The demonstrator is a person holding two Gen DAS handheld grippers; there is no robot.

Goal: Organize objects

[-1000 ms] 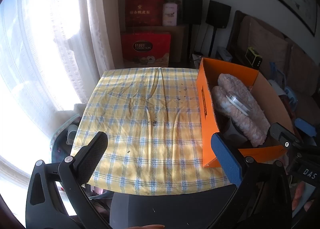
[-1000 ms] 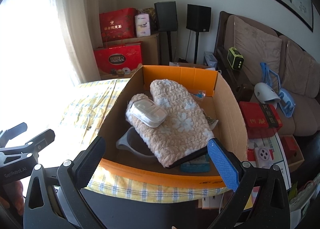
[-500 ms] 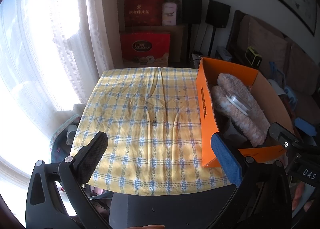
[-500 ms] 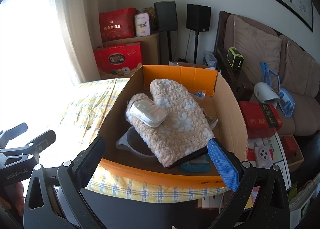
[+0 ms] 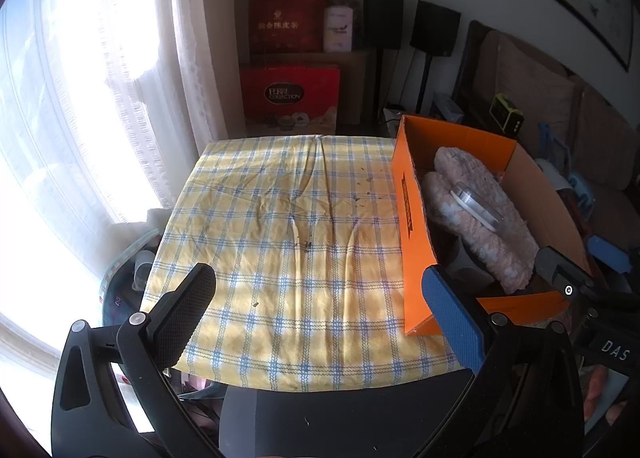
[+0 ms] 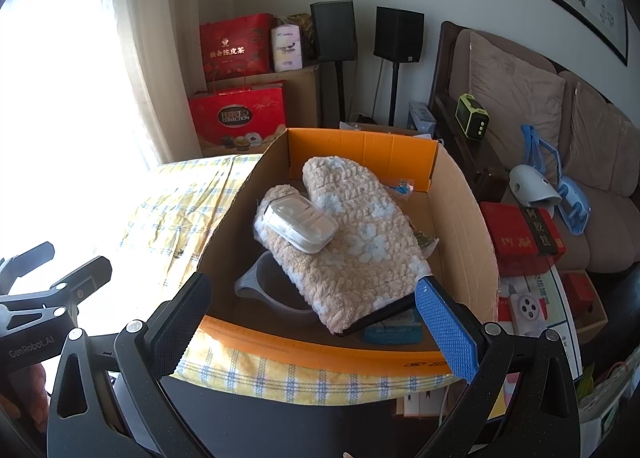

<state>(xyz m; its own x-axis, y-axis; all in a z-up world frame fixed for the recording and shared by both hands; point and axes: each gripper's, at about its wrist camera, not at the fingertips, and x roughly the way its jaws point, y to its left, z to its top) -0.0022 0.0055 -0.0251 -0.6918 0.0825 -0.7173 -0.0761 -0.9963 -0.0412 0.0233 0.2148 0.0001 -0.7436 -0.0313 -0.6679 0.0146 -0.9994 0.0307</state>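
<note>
Checked tablecloth carries orange box holding oven mitt; right gripper and left gripper spread, empty, short of it.

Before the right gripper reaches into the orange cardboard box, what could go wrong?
1. The white plastic case lies loose on the fluffy beige oven mitt; pulling the mitt may tip it off.
2. The mitt covers part of the grey plastic scoop, so a blind grab could snag it.

It was a home living room — a brown sofa at right, speakers and red gift boxes far back, curtained window left.
</note>
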